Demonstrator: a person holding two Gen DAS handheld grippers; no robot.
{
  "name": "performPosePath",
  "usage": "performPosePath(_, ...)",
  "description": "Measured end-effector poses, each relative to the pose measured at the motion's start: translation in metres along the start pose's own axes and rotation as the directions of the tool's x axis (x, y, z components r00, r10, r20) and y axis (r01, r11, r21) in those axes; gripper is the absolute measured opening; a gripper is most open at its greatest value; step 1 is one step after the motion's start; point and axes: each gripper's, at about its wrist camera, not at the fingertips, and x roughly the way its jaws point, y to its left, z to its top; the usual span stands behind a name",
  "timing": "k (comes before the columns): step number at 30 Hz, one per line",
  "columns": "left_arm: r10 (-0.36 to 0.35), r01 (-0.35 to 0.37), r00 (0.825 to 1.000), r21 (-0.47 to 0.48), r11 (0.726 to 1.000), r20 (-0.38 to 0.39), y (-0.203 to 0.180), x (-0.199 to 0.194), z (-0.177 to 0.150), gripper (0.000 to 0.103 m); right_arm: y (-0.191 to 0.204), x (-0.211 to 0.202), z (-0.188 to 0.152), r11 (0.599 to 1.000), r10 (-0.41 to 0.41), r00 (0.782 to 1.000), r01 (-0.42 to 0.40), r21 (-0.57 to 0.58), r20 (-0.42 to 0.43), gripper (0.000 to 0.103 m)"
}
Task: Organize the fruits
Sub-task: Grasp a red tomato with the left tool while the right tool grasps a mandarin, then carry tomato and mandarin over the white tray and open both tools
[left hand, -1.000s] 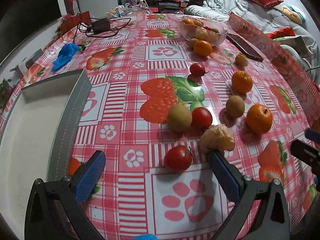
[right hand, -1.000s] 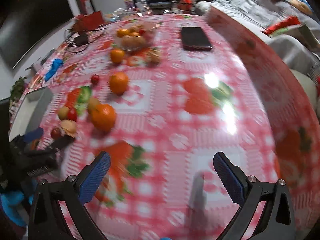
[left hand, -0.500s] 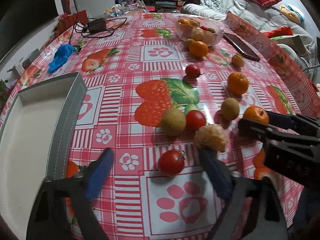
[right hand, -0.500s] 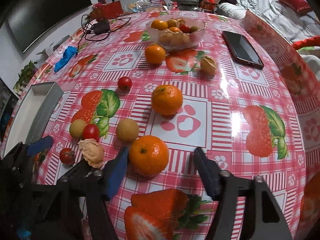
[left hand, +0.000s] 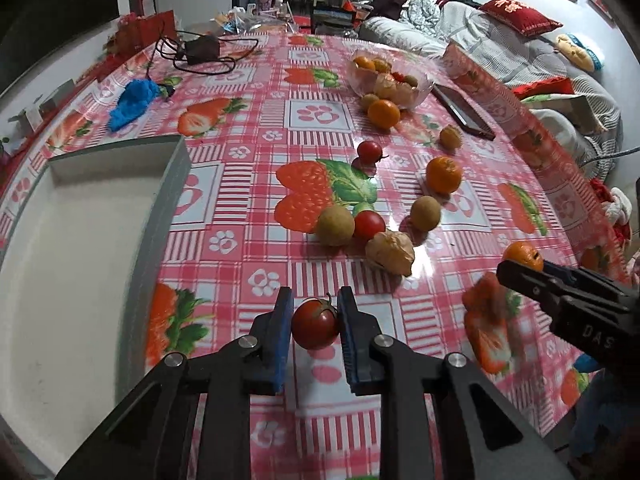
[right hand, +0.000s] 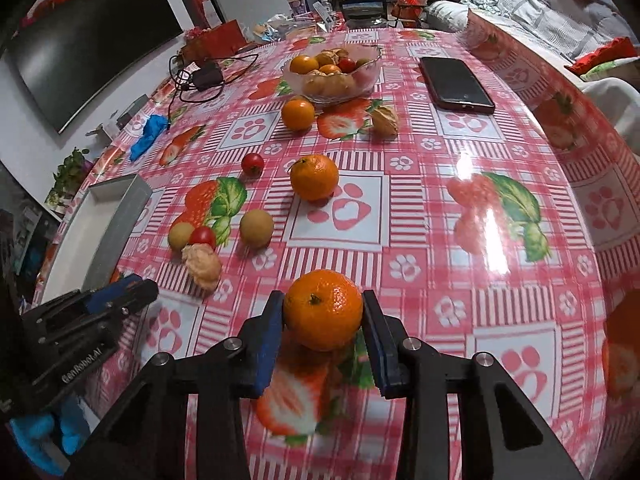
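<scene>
- Left wrist view: the left claw (left hand: 314,322) has just been closing and now pinches a small red tomato (left hand: 315,323) at 6 o'clock, one blue pad on each flank, stem uppermost.
- The grey tray (left hand: 170,184) lies at 9 o'clock on the table (left hand: 256,92), its white floor bare; I take it to be where the tomato belongs.
- Other fruit sits from centre to 1 o'clock: two brown round fruits, a second tomato, a papery husked fruit (left hand: 390,252) and oranges, with a glass bowl (left hand: 390,80) of fruit at 12 o'clock.
- Handling, as I judge it: the tomato is light, thin-skinned and slick, so a hard squeeze could split it; pads across its widest girth suit it.
- Right wrist view: the right claw (right hand: 323,312) has also just been closing and pinches an orange (right hand: 323,310) at 6 o'clock, pads touching both sides at its middle.
- The left claw shows at 8 o'clock, just beside the tray's near corner.
- Handling, as I judge it: the orange is heavier, firm and dimpled, so it should hold well; its roundness could let it roll out unless the pads sit square across the middle.
</scene>
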Motion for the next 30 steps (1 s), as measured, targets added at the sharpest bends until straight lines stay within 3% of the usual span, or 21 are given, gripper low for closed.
performPosePath(15, -0.006, 0.013, 0.992, -0.058, 0.998, 0.126, 0.046, -0.068, -0.009, 0.025, 0.048, -0.020, -0.002, 0.998, 0.017, 1.000, -0.016, -0.068, 0.021, 0.040)
performPosePath(30, 0.074, -0.047, 0.983, -0.164, 0.985, 0.167, 0.124, -0.094, -0.020, 0.025, 0.135, -0.011, 0.010, 0.976, 0.048, 0.999, -0.045, -0.214, 0.010, 0.040)
